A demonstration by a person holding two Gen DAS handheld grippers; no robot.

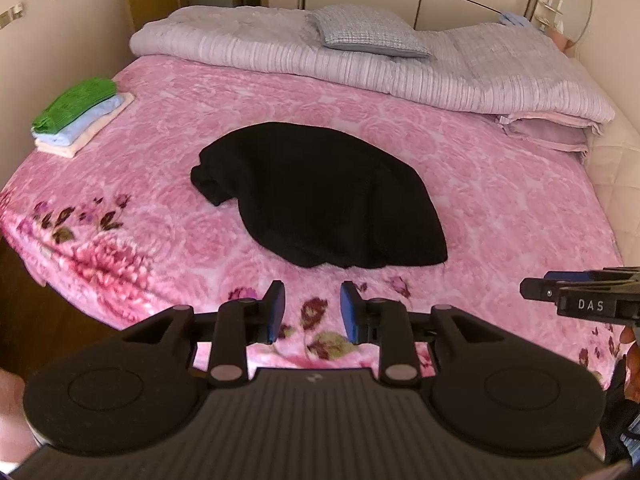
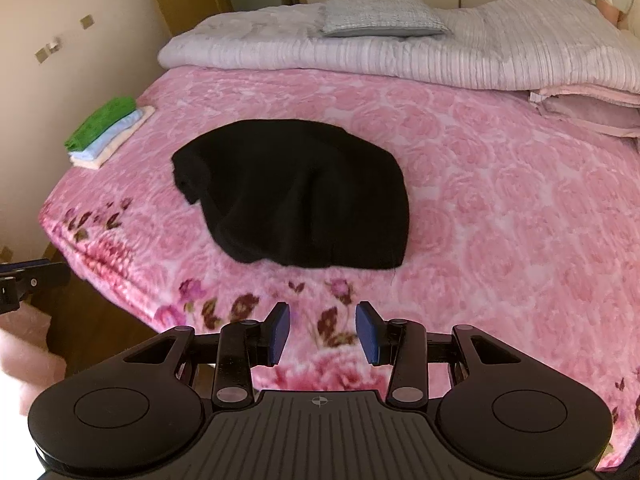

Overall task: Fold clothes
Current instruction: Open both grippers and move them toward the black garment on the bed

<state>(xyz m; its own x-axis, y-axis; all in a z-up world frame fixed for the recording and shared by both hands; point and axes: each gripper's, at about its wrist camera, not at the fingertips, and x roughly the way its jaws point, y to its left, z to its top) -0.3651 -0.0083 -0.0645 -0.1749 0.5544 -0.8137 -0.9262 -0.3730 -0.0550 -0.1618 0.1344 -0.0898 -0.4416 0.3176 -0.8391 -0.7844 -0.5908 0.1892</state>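
Because its dark knit swallows every crease, the black knitted garment [image 1: 320,196] is giving away little of its folds or sleeves; it is lying bunched at centre frame on the pink rose-patterned fleece blanket [image 1: 500,200], long axis running from upper left to lower right, a rumpled end pointing left. Below it the left gripper [image 1: 312,314] is hovering with blue pads wide apart, holding nothing, as is the right gripper [image 2: 323,330]. At upper left, a stack of folded green, blue and cream cloths [image 1: 78,114] is sitting, well apart.
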